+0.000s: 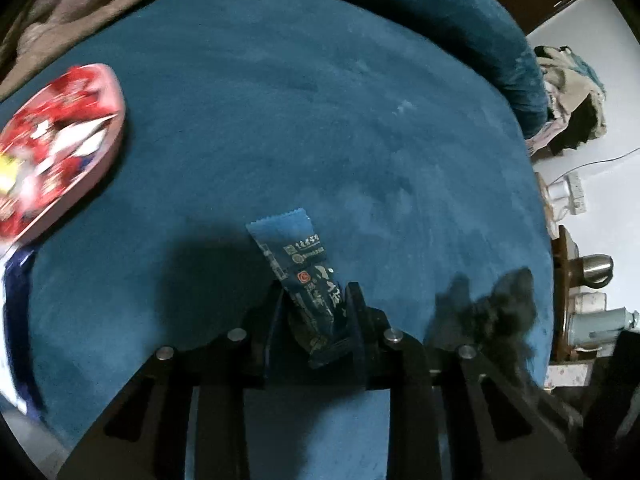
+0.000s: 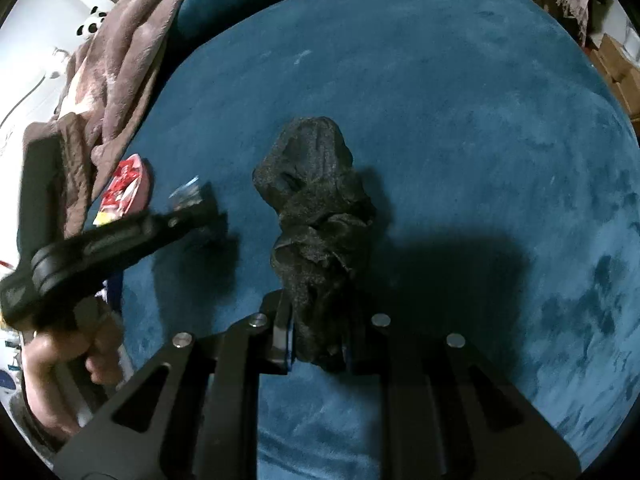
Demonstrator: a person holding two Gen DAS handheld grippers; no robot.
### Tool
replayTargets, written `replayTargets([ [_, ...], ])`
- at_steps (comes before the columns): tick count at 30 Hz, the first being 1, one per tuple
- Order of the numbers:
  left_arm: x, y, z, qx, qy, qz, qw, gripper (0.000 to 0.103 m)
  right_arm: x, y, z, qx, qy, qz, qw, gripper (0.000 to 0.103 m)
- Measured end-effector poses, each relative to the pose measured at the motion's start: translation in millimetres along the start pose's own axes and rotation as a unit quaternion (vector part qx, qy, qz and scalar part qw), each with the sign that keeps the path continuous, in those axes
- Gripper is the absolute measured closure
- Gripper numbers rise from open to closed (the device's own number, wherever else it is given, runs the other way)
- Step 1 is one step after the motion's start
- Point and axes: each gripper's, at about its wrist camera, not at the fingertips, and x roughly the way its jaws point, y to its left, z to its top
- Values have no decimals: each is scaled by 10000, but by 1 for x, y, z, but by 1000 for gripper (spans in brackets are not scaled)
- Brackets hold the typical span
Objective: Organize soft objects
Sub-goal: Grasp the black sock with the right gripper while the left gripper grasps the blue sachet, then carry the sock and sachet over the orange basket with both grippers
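The black sock point(image 2: 316, 216) is getting pinched by the right gripper point(image 2: 318, 344), fingers clamped on its lower end while the rest is sticking out ahead of them over the blue plush surface point(image 2: 480, 140). The left gripper point(image 1: 316, 320) is grasping a dark blue snack packet point(image 1: 296, 264), whose crimped end is poking forward past the fingers. Off to the left of those fingers, well apart, a pink tray point(image 1: 114, 148) of red wrappers is sitting. A brown blanket point(image 2: 116, 64) is bunching up beyond it.

Glossy foil packet point(image 1: 304, 280), matt knit sock point(image 2: 316, 216), plush blue cover point(image 1: 280, 120).
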Motion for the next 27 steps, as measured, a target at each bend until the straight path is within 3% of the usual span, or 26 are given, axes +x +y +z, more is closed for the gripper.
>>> replayTargets([
  [7, -55, 21, -41, -87, -175, -158, 9997, 74, -10, 14, -25, -148, 79, 256, 9995, 85],
  [17, -117, 19, -98, 218, -463, 375, 9980, 74, -41, 32, -62, -314, 40, 535, 9981, 85],
  [27, -173, 27, -129, 236, -910, 471, 9945, 74, -71, 72, -81, -729, -173, 740, 9944, 85],
])
